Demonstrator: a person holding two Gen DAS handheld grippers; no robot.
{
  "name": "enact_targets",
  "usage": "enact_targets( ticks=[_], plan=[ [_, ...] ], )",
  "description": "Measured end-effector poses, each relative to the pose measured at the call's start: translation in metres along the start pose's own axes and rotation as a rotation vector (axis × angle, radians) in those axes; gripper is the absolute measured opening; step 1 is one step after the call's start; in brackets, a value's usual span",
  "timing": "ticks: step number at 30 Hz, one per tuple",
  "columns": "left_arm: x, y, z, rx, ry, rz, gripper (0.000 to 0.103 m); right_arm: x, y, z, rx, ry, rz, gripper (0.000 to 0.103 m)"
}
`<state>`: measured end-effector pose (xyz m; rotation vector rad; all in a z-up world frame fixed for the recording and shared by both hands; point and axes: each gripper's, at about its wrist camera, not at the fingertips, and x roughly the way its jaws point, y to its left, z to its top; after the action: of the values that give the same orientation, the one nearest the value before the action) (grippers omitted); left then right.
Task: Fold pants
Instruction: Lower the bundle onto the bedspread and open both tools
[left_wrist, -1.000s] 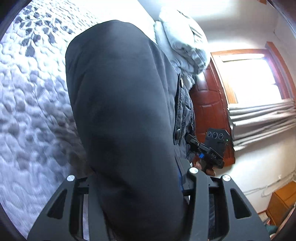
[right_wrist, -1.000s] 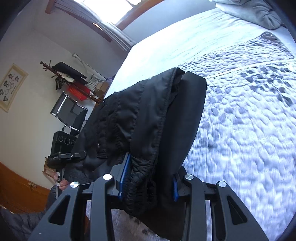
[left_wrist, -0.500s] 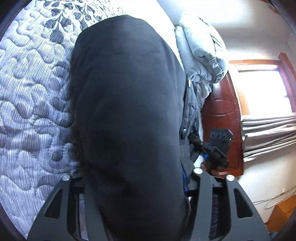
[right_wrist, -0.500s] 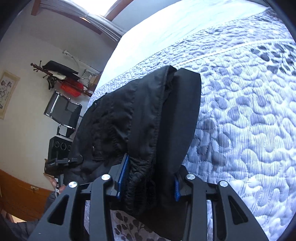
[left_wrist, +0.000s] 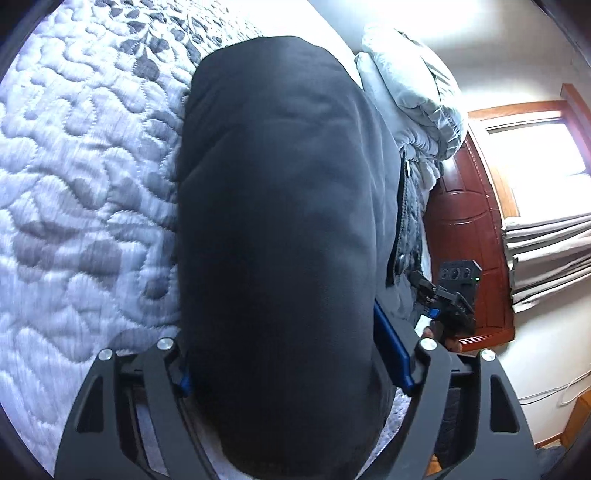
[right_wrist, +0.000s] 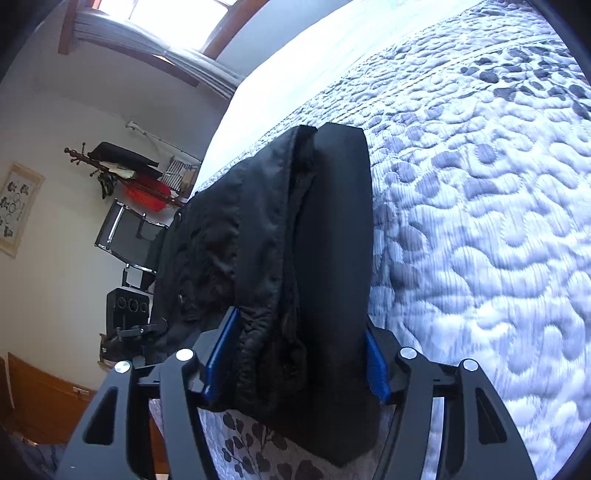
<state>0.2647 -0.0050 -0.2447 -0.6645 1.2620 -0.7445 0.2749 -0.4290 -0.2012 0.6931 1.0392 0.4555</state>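
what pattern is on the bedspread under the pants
A white quilted bedspread with grey leaf and pebble shapes, clearest in the right wrist view.

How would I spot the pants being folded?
Start at the big bed with its grey-and-white quilted bedspread. On it lies the pants, a dark folded bundle between two blue-padded grippers. It is the only black garment on the pale bedding.

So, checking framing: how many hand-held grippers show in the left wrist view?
2: the left hand-held gripper at the bottom; the right hand-held gripper farther off, right of the pants. Both have just been opening, pants between their jaws.
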Motion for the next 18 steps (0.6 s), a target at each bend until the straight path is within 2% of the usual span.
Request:
enact_targets(
  ticks=[8, 13, 15, 18],
  plan=[
    [-0.017, 0.003, -0.017, -0.015, -0.026, 0.013, 0.08, -0.03, -0.01, -0.027, 0.02, -0.05, 0.006, 0.064],
    [-0.032, 0.002, -0.031, -0.029, -0.069, 0.052, 0.081, -0.045, -0.014, -0.037, 0.036, -0.057, -0.011, 0.064],
    [-0.04, 0.0, -0.037, -0.032, -0.094, 0.094, 0.091, -0.053, -0.015, -0.043, 0.036, -0.057, -0.036, 0.064],
    [-0.055, -0.003, -0.048, -0.044, -0.144, 0.159, 0.096, -0.061, -0.013, -0.051, 0.04, -0.06, -0.077, 0.064]
  ],
)
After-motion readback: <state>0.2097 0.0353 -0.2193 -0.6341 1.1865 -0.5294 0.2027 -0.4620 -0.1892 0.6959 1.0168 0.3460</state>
